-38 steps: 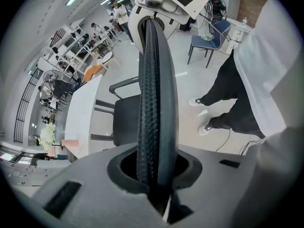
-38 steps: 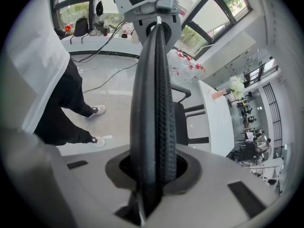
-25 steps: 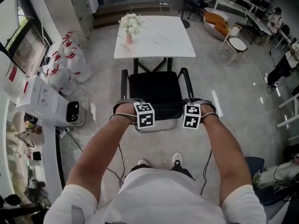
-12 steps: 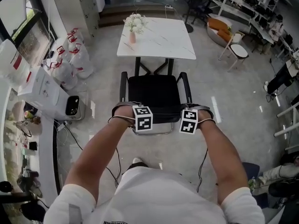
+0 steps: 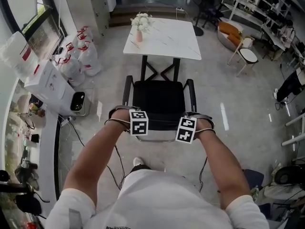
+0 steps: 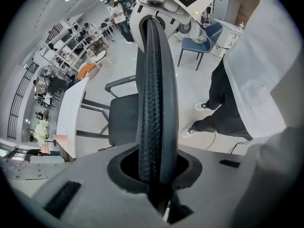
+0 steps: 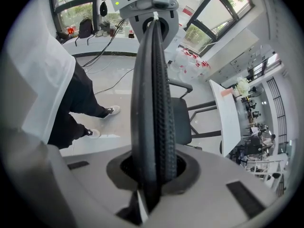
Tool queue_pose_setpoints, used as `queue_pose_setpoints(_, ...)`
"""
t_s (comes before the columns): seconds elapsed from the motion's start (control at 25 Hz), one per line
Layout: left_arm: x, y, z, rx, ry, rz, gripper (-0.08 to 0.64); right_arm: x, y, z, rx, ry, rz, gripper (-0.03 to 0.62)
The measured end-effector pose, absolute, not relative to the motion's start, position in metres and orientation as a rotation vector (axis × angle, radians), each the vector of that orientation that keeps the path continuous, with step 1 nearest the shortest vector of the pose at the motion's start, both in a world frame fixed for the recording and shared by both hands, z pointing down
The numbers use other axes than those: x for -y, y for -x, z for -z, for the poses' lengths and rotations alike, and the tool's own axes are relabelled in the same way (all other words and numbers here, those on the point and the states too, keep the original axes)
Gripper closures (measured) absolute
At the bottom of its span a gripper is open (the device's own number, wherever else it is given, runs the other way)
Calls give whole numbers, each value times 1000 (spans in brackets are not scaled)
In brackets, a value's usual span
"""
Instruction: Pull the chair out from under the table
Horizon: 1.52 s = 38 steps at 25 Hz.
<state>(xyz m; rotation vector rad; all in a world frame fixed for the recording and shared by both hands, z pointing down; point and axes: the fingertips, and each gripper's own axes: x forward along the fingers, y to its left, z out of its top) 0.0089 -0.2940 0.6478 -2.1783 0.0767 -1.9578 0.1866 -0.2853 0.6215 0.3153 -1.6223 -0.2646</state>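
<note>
chair [image 5: 161, 99] seat edge clear of table [image 5: 177, 41] rim, open floor [image 5: 238, 101] at right

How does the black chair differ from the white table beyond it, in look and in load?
The chair has a black seat; the table has a white top on dark crossed legs. The table carries a vase of white flowers near one corner; nothing lies on the chair's seat. The chair stands before the table's near edge, wholly clear of its top. Both stand on the grey floor, squared up with each other.
</note>
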Motion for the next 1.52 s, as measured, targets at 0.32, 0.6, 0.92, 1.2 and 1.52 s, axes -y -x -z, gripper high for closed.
queue_pose_setpoints(0.32,251,-17,-648,-90,2185,1969,491,245,-196,-623,1625,-296,266,541)
queue_pose_setpoints(0.6,212,-21,-649,-96,2204,1991,483,209,-200,-625,1633,-281,275,545)
queue_pose_setpoints(0.92,162,-22,-650,-135,2204,2000,483,160,-202,-628,1638,-261,279,545)
queue_pose_setpoints(1.2,122,-24,-649,-154,2212,2013,482,123,-204,-628,1644,-240,280,543)
queue_pose_setpoints(1.52,88,-19,-649,-136,2226,2013,479,87,-198,-626,1645,-247,262,541)
